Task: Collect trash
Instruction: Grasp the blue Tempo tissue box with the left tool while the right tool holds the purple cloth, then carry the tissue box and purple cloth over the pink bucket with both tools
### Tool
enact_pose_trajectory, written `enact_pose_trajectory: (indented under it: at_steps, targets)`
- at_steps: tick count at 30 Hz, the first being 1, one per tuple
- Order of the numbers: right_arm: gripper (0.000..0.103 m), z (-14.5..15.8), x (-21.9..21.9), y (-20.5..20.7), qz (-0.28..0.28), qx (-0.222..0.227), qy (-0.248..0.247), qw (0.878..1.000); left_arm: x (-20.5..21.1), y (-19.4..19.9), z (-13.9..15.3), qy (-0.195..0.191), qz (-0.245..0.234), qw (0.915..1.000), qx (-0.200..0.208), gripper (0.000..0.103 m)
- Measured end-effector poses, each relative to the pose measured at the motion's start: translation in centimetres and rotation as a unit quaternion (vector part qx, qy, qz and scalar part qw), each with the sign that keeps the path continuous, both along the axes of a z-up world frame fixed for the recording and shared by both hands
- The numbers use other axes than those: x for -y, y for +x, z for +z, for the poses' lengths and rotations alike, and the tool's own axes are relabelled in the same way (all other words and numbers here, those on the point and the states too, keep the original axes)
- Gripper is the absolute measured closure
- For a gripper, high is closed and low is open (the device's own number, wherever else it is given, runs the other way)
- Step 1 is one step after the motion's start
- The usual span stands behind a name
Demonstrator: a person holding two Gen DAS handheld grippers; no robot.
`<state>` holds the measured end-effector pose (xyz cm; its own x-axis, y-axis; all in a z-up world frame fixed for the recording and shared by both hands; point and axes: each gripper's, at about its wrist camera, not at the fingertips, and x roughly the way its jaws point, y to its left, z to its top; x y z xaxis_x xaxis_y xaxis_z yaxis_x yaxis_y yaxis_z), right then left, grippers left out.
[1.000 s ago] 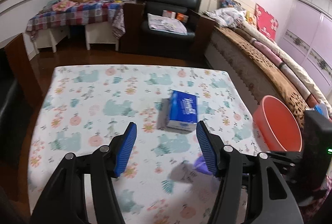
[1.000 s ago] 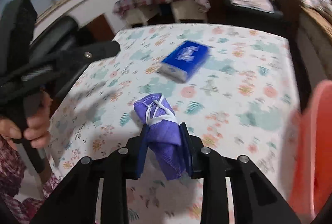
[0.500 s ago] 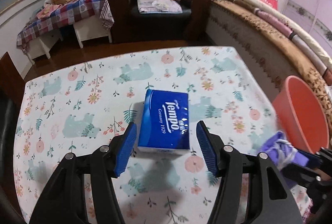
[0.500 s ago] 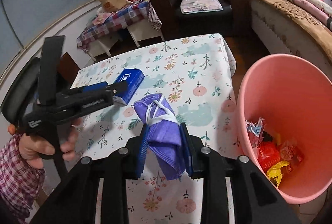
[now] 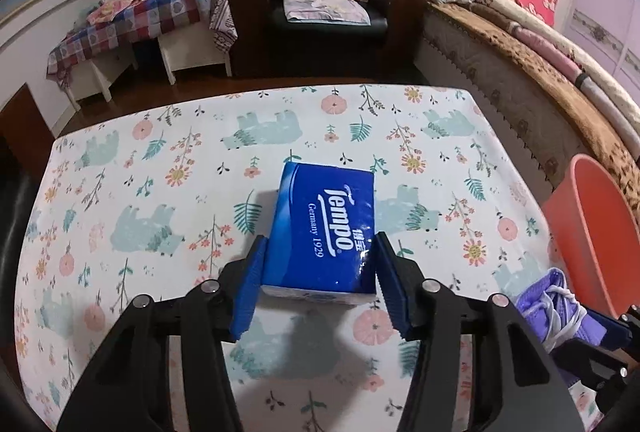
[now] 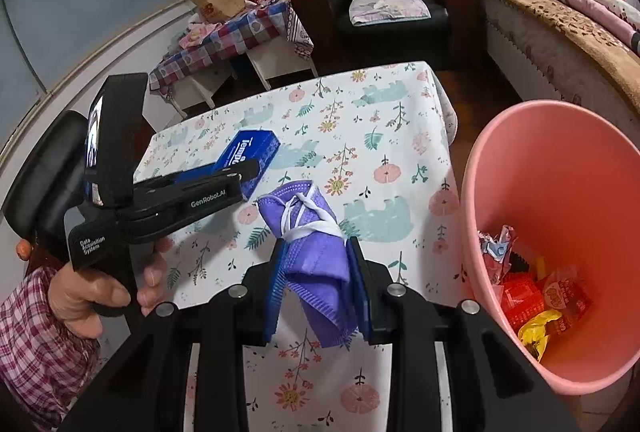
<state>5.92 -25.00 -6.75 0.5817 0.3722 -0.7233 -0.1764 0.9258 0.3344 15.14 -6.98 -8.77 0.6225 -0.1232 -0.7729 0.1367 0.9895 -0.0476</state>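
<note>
Pink bin (image 6: 560,168) at 3 o'clock: wrappers (image 6: 536,296) inside | R gripper (image 6: 317,286) pinching purple mask (image 6: 316,252) over table (image 6: 400,160) | L gripper (image 5: 318,282) closing, tissue pack (image 5: 324,228) btw. pads, table centre

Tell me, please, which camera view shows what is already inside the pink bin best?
The right wrist view: it looks into the pink bin, showing wrappers piled at the bottom. The left wrist view catches only part of the bin's rim and wall at the right edge, nothing inside.
</note>
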Motion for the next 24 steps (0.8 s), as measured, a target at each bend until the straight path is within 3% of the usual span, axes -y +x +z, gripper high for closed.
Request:
enact_pose_trajectory:
  at_steps: [4,11,24]
  targets:
    - [0.074,0.7,0.4,-0.5,-0.005,0.011,0.004,1.0,0.5,-1.7,1.3,0.009,-0.001,0.9997,0.022,0.05]
    - [0.074,2.2,2.2,-1.8,-0.033,0.032,0.01,0.999,2.6,-4.8,4.3,-0.011,-0.011,0.999,0.041,0.05]
    - [0.074,4.2,10.5,-4.3,-0.148,0.053,-0.009,0.988,10.9,-8.6,7.8,-0.041,-0.075,0.9941,0.067,0.05]
